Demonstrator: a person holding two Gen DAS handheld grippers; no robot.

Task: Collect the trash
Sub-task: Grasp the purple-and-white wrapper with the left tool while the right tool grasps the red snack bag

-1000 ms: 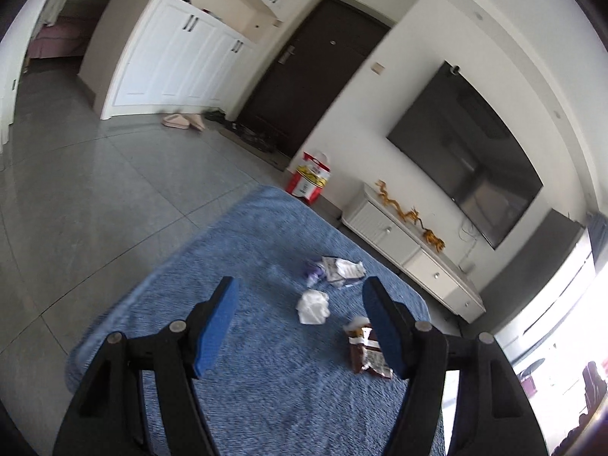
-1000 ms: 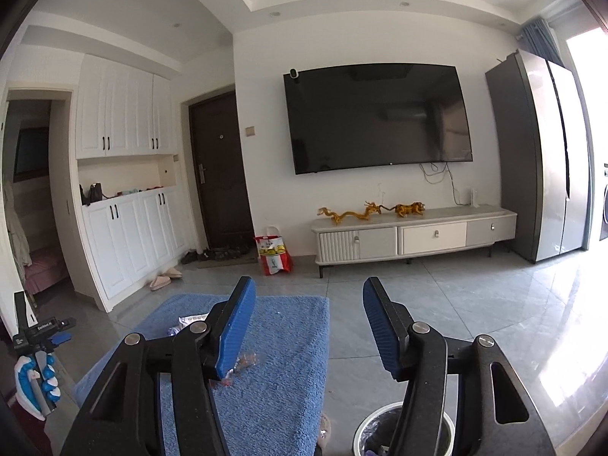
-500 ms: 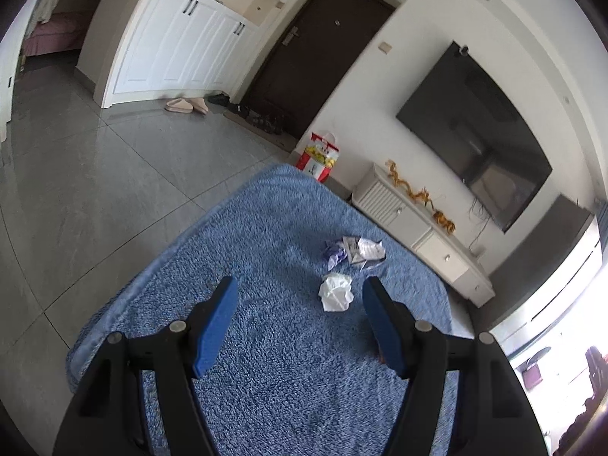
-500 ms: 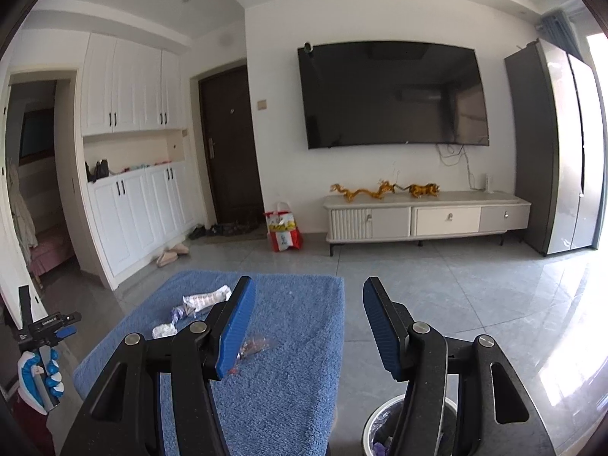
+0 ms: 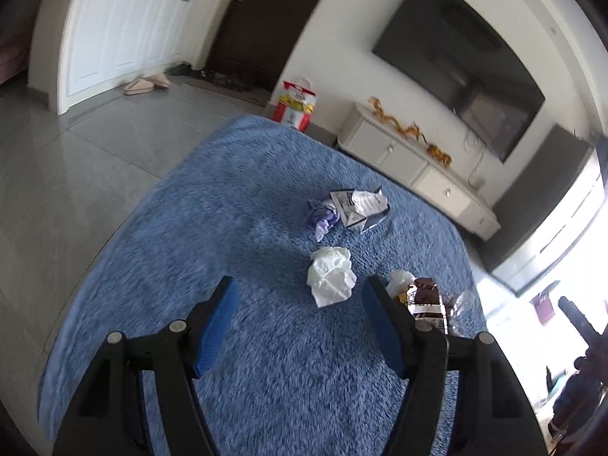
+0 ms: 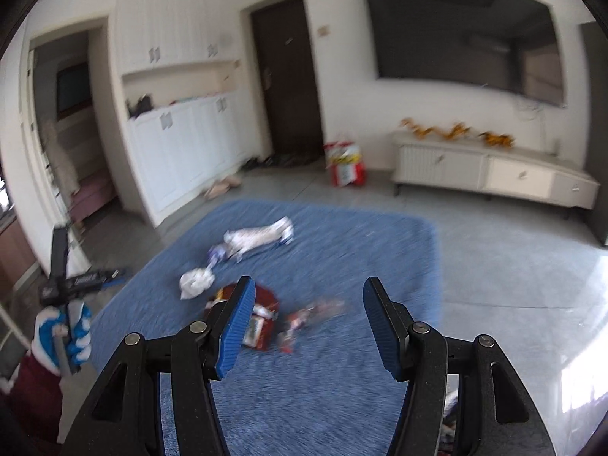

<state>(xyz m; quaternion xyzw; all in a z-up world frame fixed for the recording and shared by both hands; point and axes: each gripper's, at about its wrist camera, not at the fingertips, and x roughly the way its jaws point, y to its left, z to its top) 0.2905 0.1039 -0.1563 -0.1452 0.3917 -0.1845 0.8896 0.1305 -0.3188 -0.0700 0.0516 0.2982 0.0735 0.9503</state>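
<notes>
Left wrist view: left gripper (image 5: 298, 326) spread, empty; white tissue (image 5: 330, 275) on rug (image 5: 235, 205) just ahead, right of centre.

Crumpled tissue (image 5: 330, 275) on rug (image 5: 228, 209), torn wrapper (image 5: 359, 209) behind it, snack packet (image 5: 427, 298) right

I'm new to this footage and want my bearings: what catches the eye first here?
A shaggy blue rug fills the middle of the grey tiled floor, with litter scattered on it: a crumpled white tissue, a silvery wrapper beyond it, and a brown snack packet nearer the window. Behind, a large black TV hangs above a low white cabinet.
</notes>
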